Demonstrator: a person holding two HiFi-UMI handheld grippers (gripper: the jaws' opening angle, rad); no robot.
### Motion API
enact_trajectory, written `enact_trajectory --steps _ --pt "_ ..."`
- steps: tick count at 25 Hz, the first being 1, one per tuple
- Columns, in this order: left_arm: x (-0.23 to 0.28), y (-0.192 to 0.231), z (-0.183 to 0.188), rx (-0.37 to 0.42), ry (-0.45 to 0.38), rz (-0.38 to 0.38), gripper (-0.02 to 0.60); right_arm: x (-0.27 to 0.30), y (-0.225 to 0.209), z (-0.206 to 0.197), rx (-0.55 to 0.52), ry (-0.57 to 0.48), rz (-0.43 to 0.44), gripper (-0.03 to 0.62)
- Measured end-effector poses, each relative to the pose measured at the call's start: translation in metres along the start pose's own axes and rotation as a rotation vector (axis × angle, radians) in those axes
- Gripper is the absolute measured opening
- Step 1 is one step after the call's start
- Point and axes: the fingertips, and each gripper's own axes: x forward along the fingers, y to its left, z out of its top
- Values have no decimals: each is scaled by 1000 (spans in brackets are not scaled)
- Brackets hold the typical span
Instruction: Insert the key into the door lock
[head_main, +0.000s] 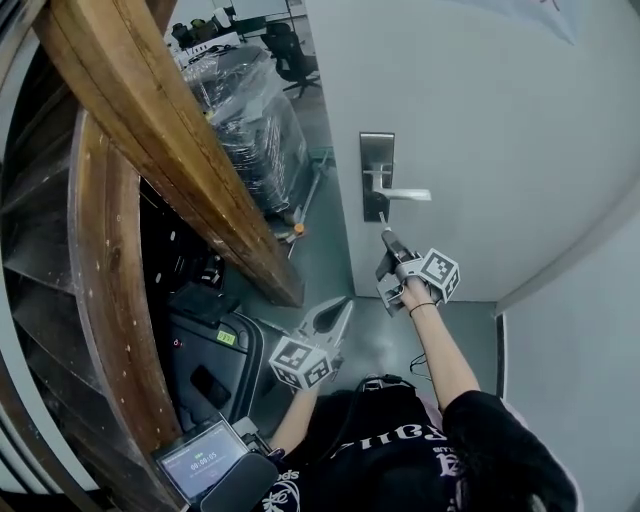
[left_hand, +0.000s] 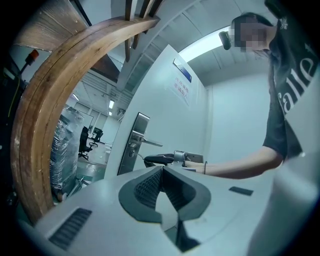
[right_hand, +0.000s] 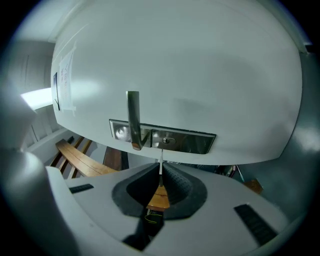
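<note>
The right claw (right_hand: 160, 174) grips the key (right_hand: 159, 196), blade tip lined up just short of the keyhole (right_hand: 166, 140) beside the door handle (right_hand: 133, 120), so the insertion itself looks left to do, while the left claw (left_hand: 161, 172) hangs low, closed and empty.

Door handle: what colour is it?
Silver metal; the door handle shows best in the head view.

Door handle (right_hand: 133, 120) close beside keyhole (right_hand: 166, 140)

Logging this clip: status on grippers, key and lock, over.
Right gripper shut on key, tip just short of keyhole. Left gripper shut, empty, away from door. Nothing between key and keyhole.
</note>
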Motion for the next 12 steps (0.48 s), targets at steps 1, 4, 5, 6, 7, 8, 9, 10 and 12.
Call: enact_trajectory --steps 1,4,5,6,7,8,9,10,12 --pt "3 1 -1 -4 -1 2 6 4 -2 2 14 -5 3 37" --pt "8 3 -5 -11 6 7 6 17 -2 5 37 -12 13 37" --pt "9 3 -6 -14 9 9 6 22 -1 6 41 -13 15 37" --pt "9 4 -7 -17 12 11 6 26 -1 7 47 -14 17 37" --pt "9 4 -8 -20 15 12 6 30 0 8 54 -18 18 37" --pt "10 4 -9 -23 16 13 6 33 0 10 62 -24 18 37" --pt "10 5 -10 -25 17 14 6 36 0 13 70 -30 16 37" --pt "10 5 -11 -27 17 16 6 38 -2 15 76 -35 11 37" --pt "10 8 -13 -30 14 25 6 40 -5 18 82 -41 -7 37"
